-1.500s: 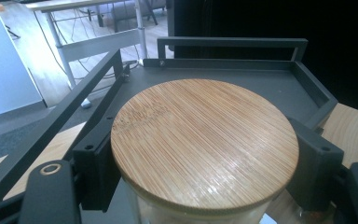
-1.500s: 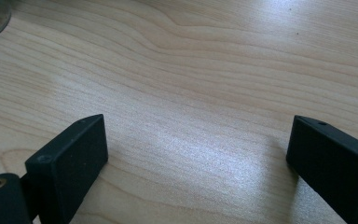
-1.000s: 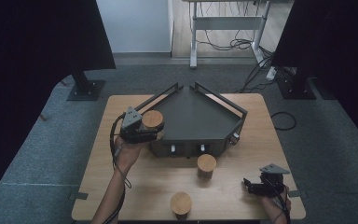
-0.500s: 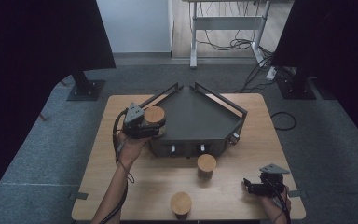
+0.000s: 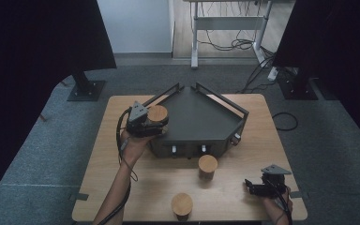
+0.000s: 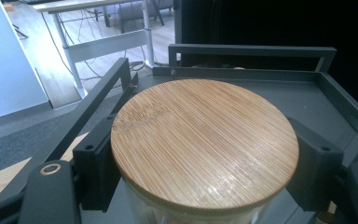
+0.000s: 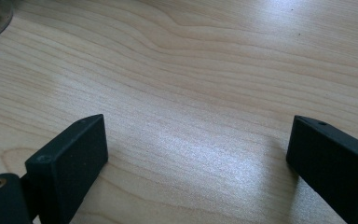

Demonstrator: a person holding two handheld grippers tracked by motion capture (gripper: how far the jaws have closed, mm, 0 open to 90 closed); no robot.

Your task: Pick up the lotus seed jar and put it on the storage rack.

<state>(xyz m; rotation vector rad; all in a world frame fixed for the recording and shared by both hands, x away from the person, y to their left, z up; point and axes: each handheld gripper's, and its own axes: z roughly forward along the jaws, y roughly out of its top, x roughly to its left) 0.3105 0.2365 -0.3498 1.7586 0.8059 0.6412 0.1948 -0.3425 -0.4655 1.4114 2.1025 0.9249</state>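
Left of centre in the high view, the left gripper is clamped on a glass jar with a round bamboo lid, held at the left corner of the dark grey tray; in the left gripper view the two black pads press the jar's sides just under the lid, and the tray's raised rails run close along the left and across the top of the frame. The tray floor behind the jar is bare up to the far rail and the low wall at the right. The tray sits at the upper middle of the light wooden table, its pointed end toward the top of the frame, its flat front face toward the bottom. Below that face stands a second bamboo-lidded jar, and a third jar stands near the table's bottom edge, well apart from each other with open wood between them. At the lower right of the frame the right gripper rests close to the table's edge, its jaws spread wide over bare wood with nothing between them. Grey carpet surrounds the table, with dark curtains at both upper corners and a desk frame with cables at the top.
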